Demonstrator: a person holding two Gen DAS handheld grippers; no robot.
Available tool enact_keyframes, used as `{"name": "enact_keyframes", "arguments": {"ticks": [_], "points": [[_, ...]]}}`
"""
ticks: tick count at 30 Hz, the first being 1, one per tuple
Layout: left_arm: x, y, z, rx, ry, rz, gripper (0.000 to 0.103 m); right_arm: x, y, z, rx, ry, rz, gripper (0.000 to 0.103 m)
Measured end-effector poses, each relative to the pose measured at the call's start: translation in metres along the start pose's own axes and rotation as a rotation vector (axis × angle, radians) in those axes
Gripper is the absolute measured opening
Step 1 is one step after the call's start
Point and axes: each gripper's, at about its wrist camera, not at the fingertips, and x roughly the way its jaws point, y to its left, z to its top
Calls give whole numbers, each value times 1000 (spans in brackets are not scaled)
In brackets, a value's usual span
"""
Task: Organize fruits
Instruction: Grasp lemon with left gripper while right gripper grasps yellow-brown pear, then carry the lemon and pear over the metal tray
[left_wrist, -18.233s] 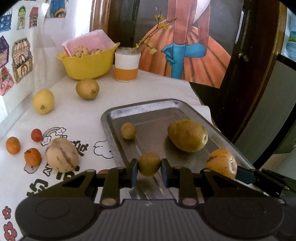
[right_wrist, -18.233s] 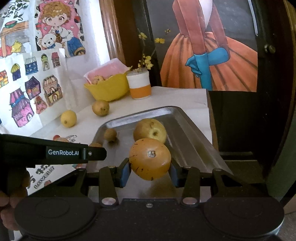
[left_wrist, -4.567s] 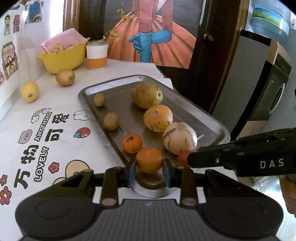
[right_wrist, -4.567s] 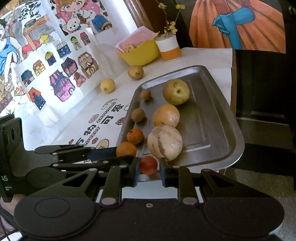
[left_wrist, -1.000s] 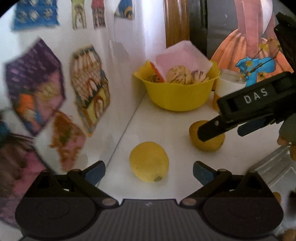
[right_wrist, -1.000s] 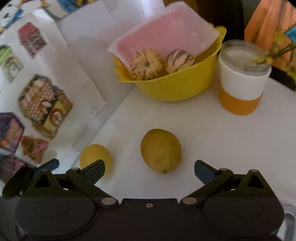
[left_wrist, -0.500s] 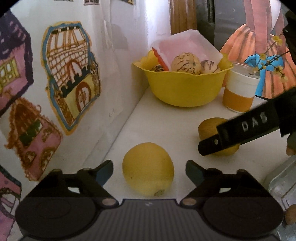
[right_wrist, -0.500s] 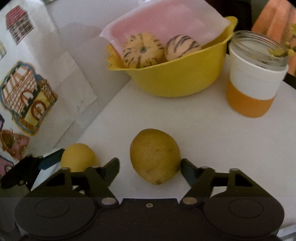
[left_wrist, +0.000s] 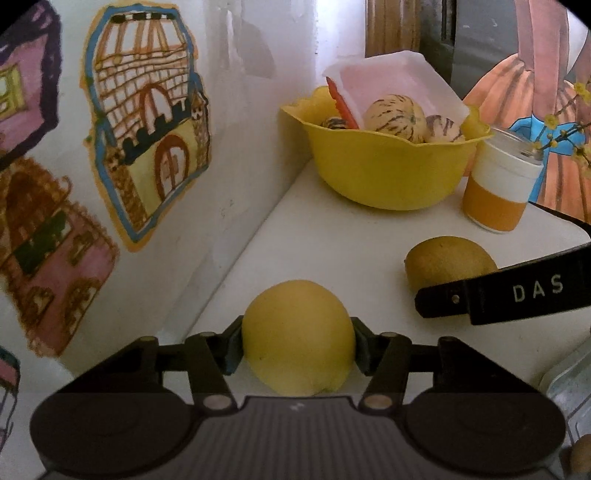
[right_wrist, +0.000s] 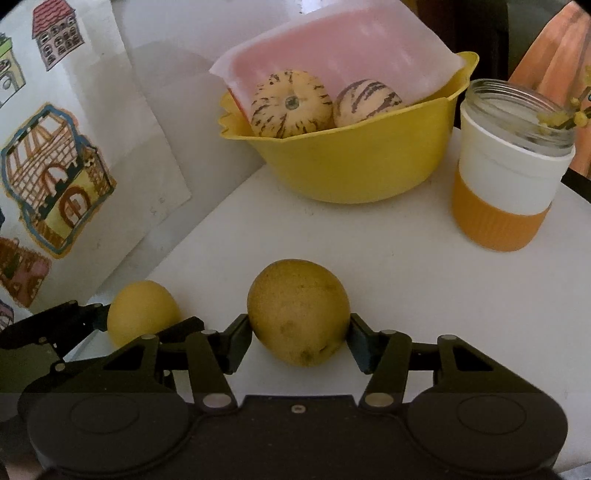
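While each gripper (left_wrist: 297, 345) (right_wrist: 299, 338) pinches one, both fruits (left_wrist: 297, 339) (right_wrist: 298, 312) sit between pads

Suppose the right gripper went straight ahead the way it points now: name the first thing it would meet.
The brownish-yellow fruit already sits between the right gripper fingers, so that comes first. Beyond it, probably the yellow bowl, though depth is unclear.
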Motion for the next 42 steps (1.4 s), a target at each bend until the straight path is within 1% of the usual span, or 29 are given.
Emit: {"name": "enact_keyframes", "arguments": {"ticks": [7, 14, 19, 22, 24, 27, 34, 36, 42], "points": [[-12, 0, -7, -2, 21, -22, 61, -5, 1, -5, 44, 22, 50, 57], [-35, 2, -18, 4, 16, -43, 61, -17, 6, -16, 56, 11, 95, 55], [-48, 4, -26, -2, 13, -45, 61, -22, 9, -27, 54, 19, 97, 55], [-53, 6, -32, -9, 22, -44, 61, -17, 8, -29, 91, 24, 112, 58], [-51, 5, -32, -1, 31, -44, 61, -12, 10, -28, 91, 29, 112, 61], [-49, 6, -33, -1, 29, -44, 61, -10, 14, -28, 53, 20, 112, 62], [-48, 10, -35, 0, 27, -49, 61, -9, 38, -40, -122, 0, 48, 62], [-50, 9, -37, 26, 25, -45, 61, -12, 40, -45, -136, -2, 51, 61], [-57, 14, -43, 20, 21, -46, 61, -17, 45, -58, -183, -27, 42, 59]]}}
